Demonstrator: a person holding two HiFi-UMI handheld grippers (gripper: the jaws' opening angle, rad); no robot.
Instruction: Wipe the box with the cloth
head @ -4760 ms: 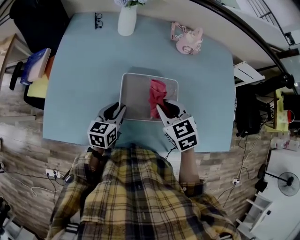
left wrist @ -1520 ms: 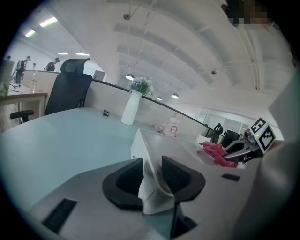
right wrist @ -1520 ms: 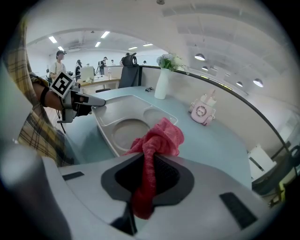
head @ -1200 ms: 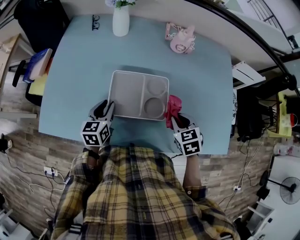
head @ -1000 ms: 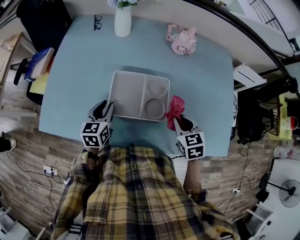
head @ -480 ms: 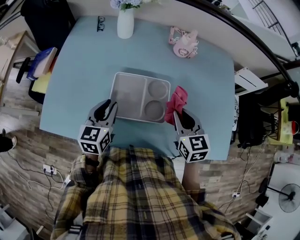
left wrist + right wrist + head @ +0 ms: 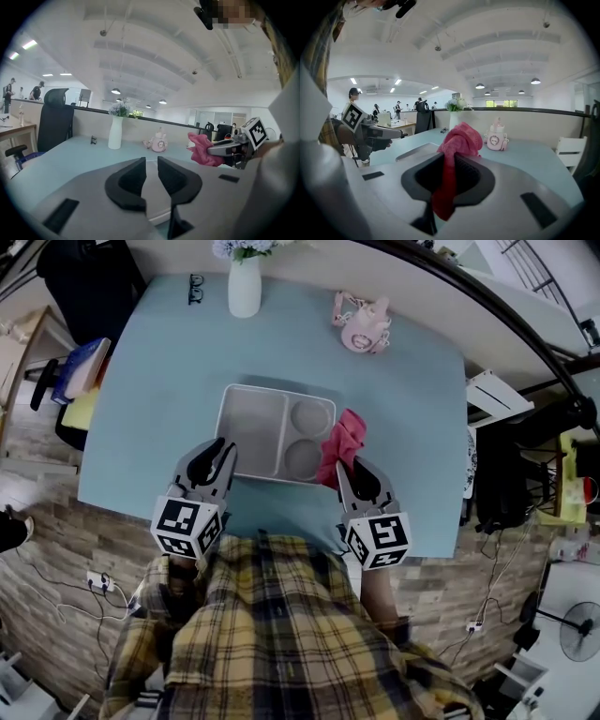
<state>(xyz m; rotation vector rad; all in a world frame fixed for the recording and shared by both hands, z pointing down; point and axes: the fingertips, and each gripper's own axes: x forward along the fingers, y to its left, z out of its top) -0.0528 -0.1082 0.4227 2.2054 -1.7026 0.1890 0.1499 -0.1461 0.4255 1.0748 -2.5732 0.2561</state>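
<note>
Head view: box (image 7: 253,427) mid-frame on table (image 7: 403,362). Right gripper (image 7: 349,468) clenched on cloth (image 7: 342,435) at box's right edge, bunched as wiping pad. Left gripper (image 7: 223,448) by box's lower-left corner, probably to steady it.
Left gripper view: jaws just been closing, narrow gap, nothing between.
Right gripper view: cloth pinched, tail hanging.

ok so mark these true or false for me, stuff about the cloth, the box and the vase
The right gripper holds the pink cloth. True.
The cloth lies flat inside the box. False: it hangs from the gripper's jaws, by the box's right edge.
The vase stands upright at the table's far edge. True.
The box is full of food. False: its compartments look empty.
The glasses lie beside the box. False: they lie near the vase.
</note>
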